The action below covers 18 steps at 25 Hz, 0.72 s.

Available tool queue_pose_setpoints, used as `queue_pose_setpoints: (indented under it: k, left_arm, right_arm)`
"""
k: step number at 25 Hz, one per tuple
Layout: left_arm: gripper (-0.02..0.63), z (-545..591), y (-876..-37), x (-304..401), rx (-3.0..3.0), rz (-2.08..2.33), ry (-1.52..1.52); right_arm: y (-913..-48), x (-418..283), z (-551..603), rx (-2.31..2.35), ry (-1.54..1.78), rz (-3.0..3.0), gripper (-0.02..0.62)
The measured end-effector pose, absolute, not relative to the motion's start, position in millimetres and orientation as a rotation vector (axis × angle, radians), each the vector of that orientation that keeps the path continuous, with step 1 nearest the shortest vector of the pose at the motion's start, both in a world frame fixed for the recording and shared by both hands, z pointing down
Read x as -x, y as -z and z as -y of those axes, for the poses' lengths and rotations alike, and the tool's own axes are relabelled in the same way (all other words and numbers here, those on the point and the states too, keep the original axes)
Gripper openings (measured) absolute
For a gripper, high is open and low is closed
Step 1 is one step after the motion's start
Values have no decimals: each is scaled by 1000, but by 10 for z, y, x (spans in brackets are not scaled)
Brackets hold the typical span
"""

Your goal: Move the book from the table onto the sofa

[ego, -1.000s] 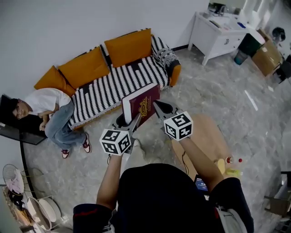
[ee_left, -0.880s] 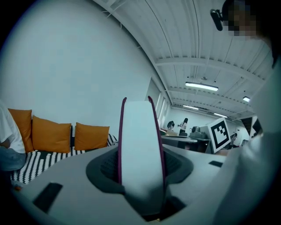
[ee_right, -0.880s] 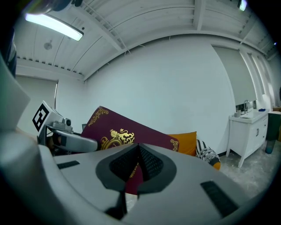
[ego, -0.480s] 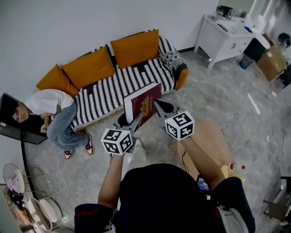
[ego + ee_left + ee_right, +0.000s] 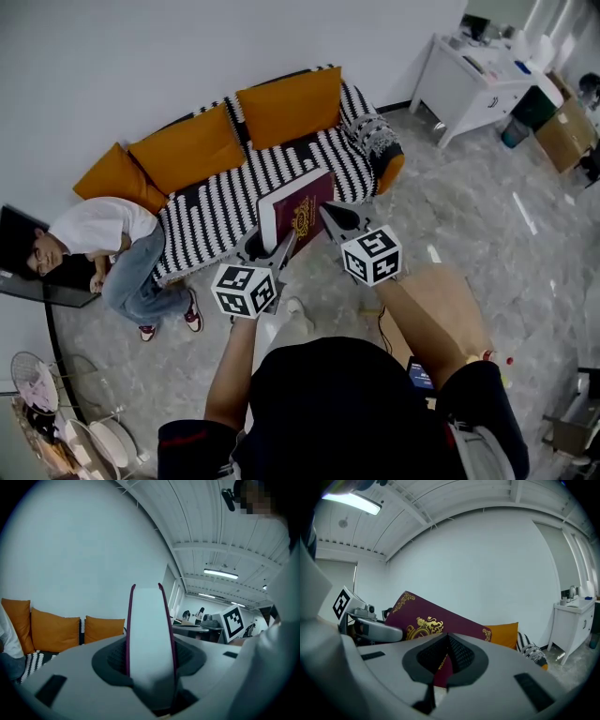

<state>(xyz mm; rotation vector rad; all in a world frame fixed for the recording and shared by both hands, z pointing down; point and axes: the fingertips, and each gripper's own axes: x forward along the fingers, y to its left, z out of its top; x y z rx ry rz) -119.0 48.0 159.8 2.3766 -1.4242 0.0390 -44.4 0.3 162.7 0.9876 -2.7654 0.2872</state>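
holding the book up in the air between them, both grippers point forward toward the sofa, only slightly tipped down. both forearms stretch out from the person's dark sleeves, roughly parallel, with the marker cubes side by side. the left gripper takes the book from the left side: in the left gripper view its jaws stand partly apart, clamped across the full thickness of the book, with the white page edge rising straight up between the pads. the right gripper takes it from the right: in the right gripper view its jaws are almost together, pinching the thin edge of the maroon cover with gold print. the book stands on edge, leaning a little, its cover facing right. it touches neither the sofa nor the wooden table under the right arm. a person sits on the floor against the sofa's left end.
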Motion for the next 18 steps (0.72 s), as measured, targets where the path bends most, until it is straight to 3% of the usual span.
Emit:
queue_pose_setpoints:
  k: [18]
  left_arm:
    - [222,704,-1564,2183,-2407,1366,-47]
  right_arm:
    - [-1639,1448,1087,-1030,-297,2705,17]
